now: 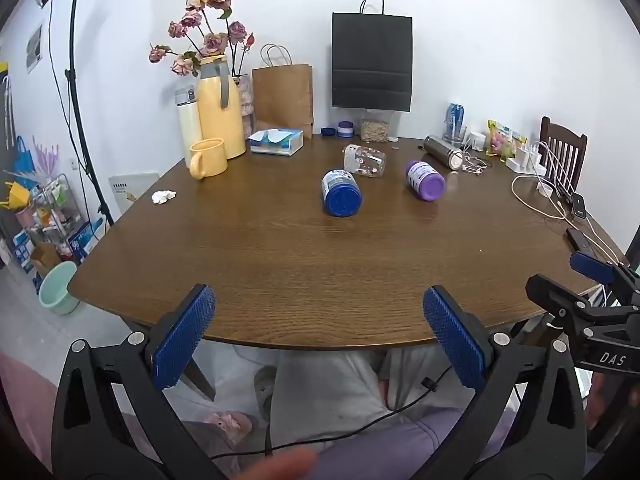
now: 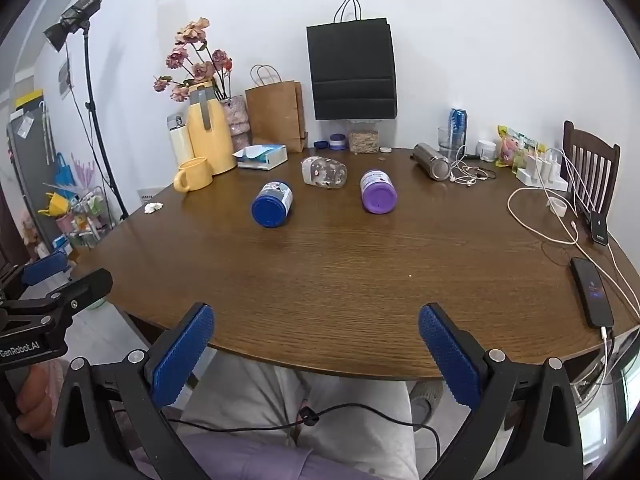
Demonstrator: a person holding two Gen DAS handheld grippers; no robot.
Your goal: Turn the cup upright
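Observation:
Three cups lie on their sides on the brown table: a blue one, a clear one behind it, and a purple one to the right. They also show in the right wrist view as blue, clear and purple. My left gripper is open and empty at the table's near edge. My right gripper is open and empty, also at the near edge, far from the cups.
At the back stand a yellow mug, yellow jug, tissue box, paper bags and a steel bottle on its side. Cables, chargers and phones lie at the right. A chair stands behind them.

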